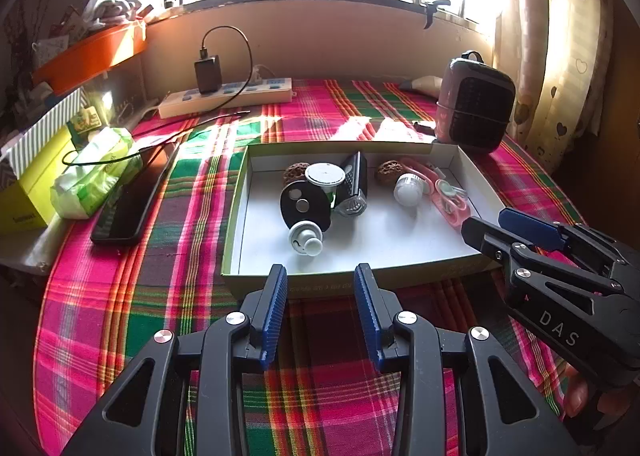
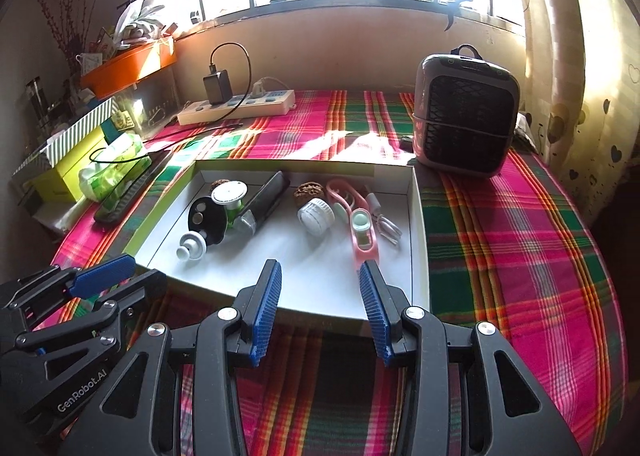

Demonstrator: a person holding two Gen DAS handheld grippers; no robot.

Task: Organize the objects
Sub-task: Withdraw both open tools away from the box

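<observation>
A plaid-covered counter (image 2: 500,224) carries a shallow white box (image 2: 418,240), the landmark here. Behind the box's right corner stands a small heater (image 2: 466,120); behind its left corner lies a power strip (image 2: 240,104); left of it lies a phone (image 1: 132,196). Both grippers hover at the box's near edge, left gripper (image 1: 321,306) and right gripper (image 2: 320,310), jaws released and empty. Inside the box lie a black shaver (image 2: 264,202), a black disc (image 1: 304,206), a pink clip (image 2: 362,228), a white cap (image 2: 316,214) and two walnuts (image 2: 309,191).
</observation>
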